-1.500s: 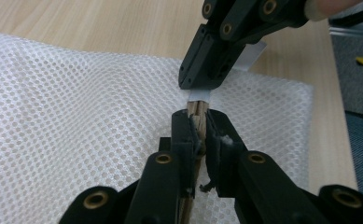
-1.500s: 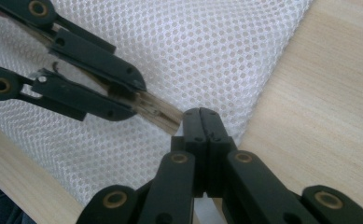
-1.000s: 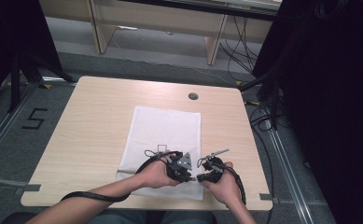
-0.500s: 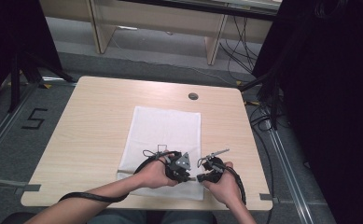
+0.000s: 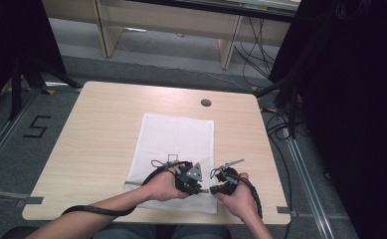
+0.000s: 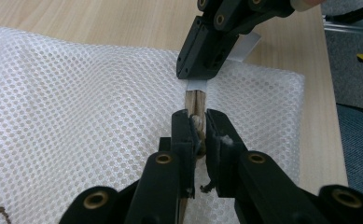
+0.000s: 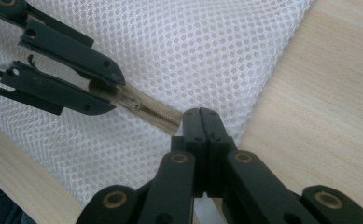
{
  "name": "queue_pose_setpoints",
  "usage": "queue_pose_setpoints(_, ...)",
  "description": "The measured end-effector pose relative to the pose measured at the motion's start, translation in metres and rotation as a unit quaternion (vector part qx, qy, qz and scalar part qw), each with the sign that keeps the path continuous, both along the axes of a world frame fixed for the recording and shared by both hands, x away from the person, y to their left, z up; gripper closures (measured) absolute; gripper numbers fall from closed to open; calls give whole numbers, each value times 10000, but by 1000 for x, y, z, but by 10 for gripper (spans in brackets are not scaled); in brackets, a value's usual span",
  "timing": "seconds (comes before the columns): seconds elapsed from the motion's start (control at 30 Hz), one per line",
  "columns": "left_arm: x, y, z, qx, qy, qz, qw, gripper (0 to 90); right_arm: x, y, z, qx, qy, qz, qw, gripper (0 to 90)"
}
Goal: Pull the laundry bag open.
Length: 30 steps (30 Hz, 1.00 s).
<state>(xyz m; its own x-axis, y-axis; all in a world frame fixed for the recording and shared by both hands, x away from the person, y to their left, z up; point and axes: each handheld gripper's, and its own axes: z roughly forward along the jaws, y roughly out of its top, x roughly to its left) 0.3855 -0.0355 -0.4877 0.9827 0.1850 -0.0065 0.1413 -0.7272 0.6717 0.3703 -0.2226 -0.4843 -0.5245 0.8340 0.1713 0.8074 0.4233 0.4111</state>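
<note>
Lying flat, the mesh bag (image 5: 176,149) has its zipper (image 7: 146,109) pinched by left gripper (image 6: 197,135) and right gripper (image 7: 201,122).

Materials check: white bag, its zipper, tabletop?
Bag: white mesh fabric, likely synthetic; regular round holes, slight sheen. Zipper: beige tape with fine, likely plastic coil teeth; glossy. Table: light wood-grain, probably matte laminate. The left gripper and right gripper are clamped on the zipper.

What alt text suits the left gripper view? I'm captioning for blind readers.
The left gripper pinches a beige zipper on a white mesh bag. Opposite, the right gripper clamps the white tab at the zipper's far end, on a wooden table.
</note>
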Motion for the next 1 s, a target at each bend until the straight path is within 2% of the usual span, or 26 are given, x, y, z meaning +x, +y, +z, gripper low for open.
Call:
queue_pose_setpoints(0.07,-1,1,0,-33,45,46,10000,818,0,0,0,1,-6,13,10000,900)
queue_pose_setpoints(0.27,-1,1,0,12,-25,7,10000,819,0,0,0,3,-4,10,10000,900)
queue_pose_setpoints(0.33,-1,2,0,-41,61,59,10000,818,0,0,0,1,0,7,10000,900)
queue_pose_setpoints(0.4,-2,1,0,35,8,18,10000,818,0,1,0,-29,8,-20,10000,900)
queue_pose_setpoints(0.57,-2,1,1,47,-47,-1,10000,818,0,1,0,-80,-23,-6,10000,900)
queue_pose_setpoints(0.63,-2,3,1,-18,-4,39,10000,818,0,0,0,-57,9,5,10000,900)
queue_pose_setpoints(0.67,-2,4,0,-83,89,72,9999,818,0,0,0,-40,12,9,10000,900)
queue_pose_setpoints(0.8,-2,6,-1,-143,128,107,9998,818,1,0,0,15,-6,21,10000,900)
queue_pose_setpoints(0.87,-3,6,0,-118,101,116,9998,818,-1,1,1,15,139,-91,9999,900)
queue_pose_setpoints(1.0,-2,9,2,-40,1,52,10000,818,-1,0,1,26,112,-65,9999,900)
